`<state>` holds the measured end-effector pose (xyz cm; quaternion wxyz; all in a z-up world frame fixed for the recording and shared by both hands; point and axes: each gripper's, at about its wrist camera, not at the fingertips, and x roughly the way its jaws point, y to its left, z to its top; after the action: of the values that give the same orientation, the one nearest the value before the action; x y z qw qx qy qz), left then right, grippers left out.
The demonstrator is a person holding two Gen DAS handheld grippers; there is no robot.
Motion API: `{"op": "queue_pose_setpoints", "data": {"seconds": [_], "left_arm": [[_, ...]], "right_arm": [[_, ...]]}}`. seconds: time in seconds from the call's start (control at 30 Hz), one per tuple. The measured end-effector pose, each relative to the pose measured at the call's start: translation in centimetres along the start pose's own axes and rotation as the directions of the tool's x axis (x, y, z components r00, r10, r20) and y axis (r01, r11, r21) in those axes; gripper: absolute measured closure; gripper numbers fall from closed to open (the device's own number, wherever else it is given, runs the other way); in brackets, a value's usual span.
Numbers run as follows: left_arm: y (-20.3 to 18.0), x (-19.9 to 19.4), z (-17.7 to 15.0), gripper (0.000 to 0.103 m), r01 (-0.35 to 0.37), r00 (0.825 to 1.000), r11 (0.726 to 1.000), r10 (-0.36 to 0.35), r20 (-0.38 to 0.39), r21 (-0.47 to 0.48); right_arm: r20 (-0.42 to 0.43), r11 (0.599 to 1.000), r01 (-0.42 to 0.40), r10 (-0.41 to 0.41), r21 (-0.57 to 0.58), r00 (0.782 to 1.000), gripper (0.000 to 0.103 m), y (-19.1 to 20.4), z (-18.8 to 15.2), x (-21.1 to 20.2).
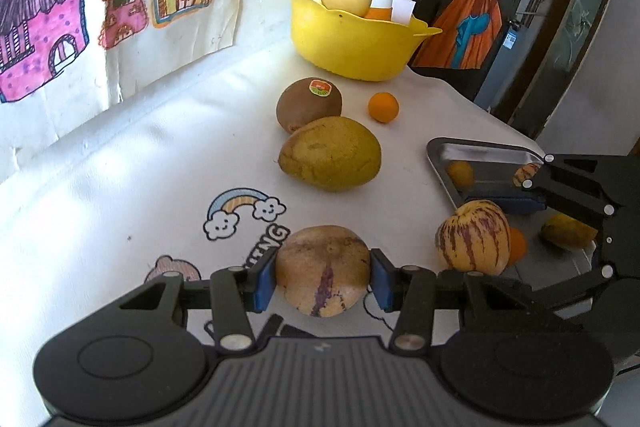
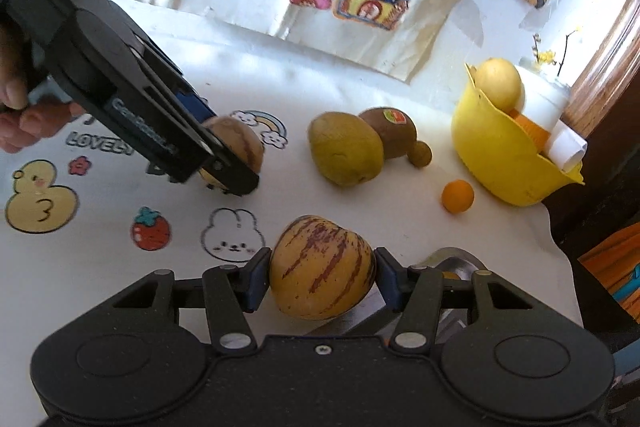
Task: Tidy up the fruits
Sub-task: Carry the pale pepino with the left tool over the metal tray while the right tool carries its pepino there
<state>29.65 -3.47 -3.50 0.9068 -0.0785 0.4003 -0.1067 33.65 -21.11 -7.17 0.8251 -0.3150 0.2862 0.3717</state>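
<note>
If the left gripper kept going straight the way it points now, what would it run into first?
Probably the greenish mango; the left gripper is already shut on a pale striped melon. Depth is uncertain; it might meet the tablecloth first.

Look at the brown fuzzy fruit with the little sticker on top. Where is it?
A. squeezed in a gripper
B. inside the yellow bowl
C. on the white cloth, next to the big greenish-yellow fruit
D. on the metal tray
C: the stickered brown fruit sits on the white cloth, right behind the big greenish-yellow fruit, in front of the yellow bowl.
</note>
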Motion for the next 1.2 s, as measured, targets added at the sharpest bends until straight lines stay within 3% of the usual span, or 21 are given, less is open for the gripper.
{"op": "queue_pose_setpoints", "data": {"seconds": [0.23,0.47,0.93,1.2], "left_arm": [[-0.8,-1.3,-1.0,0.052,-0.055,0.998,0.999,0.055,0.031,-0.002],[-2.6,-3.1,-2.0,0.052,-0.051,0.997,0.999,0.050,0.063,0.019],[-10.3,-3.2,-2.7,0.052,0.095,0.992,0.984,-0.107,0.070,0.150],[-13.5,-1.8,-3.2,0.051,0.159,0.986,0.971,-0.166,0.022,0.178]], "right_arm": [[0.050,1.000,0.016,-0.015,-0.020,0.999,0.047,1.4,-0.5,-2.1],[0.065,0.999,0.049,-0.047,-0.022,0.997,0.047,1.8,-2.2,-5.4],[-0.067,0.980,0.182,-0.177,0.080,0.982,0.047,-1.7,-8.4,-11.7],[-0.120,0.970,0.211,-0.196,0.123,0.973,0.047,-2.6,-10.9,-11.3]]}}
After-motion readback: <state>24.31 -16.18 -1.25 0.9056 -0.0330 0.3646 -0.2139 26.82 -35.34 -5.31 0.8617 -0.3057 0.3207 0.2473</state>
